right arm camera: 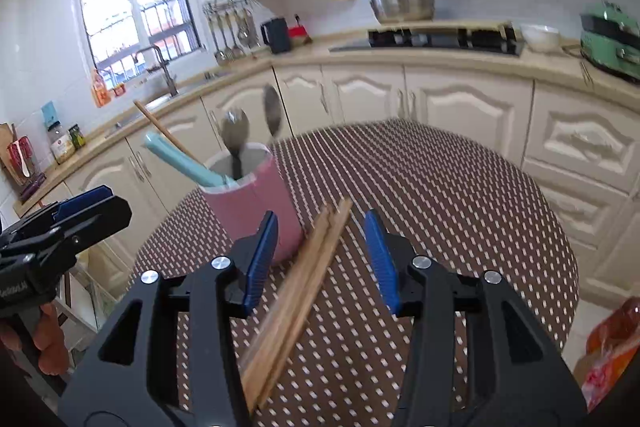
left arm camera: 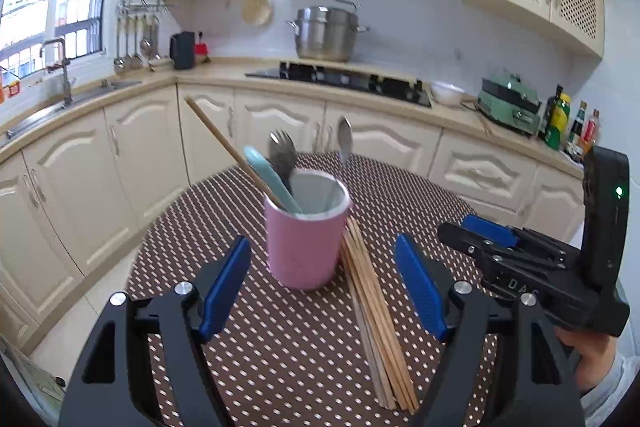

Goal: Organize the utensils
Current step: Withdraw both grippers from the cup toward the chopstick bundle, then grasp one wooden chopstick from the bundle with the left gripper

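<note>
Left wrist view: your left gripper spread, pink cup just ahead between its jaws.
Right wrist view: your right gripper spread, chopsticks lying loose between.

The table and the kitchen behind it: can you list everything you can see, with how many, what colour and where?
cup: one, pink, on the table
table: one, brown with pale dots, in front
loose chopsticks: a bundle, too many to count, wooden, flat on the table touching the cup
chopstick in cup: one, wooden, leaning left
spoon handle: one, light blue, in the cup
fork: one, metal, in the cup
spoon: one, metal, blurred, above the cup's rim
pot: one, steel, on the stove
bowl: one, white, on the counter
cooker: one, green, on the counter
left gripper: black, blue fingers open either side of the cup
right gripper: black, blue fingers open over the loose chopsticks
</note>
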`<state>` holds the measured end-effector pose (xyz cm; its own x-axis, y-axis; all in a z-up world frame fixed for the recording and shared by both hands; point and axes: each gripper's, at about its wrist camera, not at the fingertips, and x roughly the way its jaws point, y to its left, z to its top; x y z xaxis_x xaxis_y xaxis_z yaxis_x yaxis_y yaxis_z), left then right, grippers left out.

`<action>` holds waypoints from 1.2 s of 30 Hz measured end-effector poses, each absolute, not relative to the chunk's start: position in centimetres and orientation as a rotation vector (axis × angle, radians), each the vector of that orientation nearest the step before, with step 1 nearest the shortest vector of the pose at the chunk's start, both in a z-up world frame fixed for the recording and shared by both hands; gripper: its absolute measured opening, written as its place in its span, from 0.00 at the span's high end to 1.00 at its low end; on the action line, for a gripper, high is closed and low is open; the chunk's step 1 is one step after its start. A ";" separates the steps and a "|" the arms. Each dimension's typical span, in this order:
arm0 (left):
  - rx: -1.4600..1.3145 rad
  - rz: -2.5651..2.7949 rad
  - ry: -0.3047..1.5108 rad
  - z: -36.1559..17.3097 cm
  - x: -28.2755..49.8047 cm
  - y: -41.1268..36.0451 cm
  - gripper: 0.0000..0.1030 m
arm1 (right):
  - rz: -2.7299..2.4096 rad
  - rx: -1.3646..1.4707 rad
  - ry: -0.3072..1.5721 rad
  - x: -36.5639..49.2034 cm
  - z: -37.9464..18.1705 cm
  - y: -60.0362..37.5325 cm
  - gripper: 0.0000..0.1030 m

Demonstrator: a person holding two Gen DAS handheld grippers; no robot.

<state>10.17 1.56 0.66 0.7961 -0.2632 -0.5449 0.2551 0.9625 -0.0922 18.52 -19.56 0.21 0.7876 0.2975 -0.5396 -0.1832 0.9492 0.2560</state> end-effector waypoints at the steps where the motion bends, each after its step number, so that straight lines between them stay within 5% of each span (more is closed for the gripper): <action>1: -0.009 -0.292 0.602 0.2 10.2 1.3 0.42 | 0.258 0.197 0.627 18.5 -0.2 -19.8 0.56; 11: 0.065 -0.357 0.893 -7.0 14.1 -1.7 0.59 | 0.257 0.241 0.721 18.3 -3.6 -21.5 0.53; 18: 0.120 -0.311 0.983 -10.5 15.6 -2.5 0.60 | 0.261 0.258 0.750 18.6 -4.7 -22.3 0.51; 36: 0.260 -0.266 0.964 -9.7 18.1 -5.1 0.60 | 0.279 0.254 0.802 20.3 -5.1 -22.0 0.49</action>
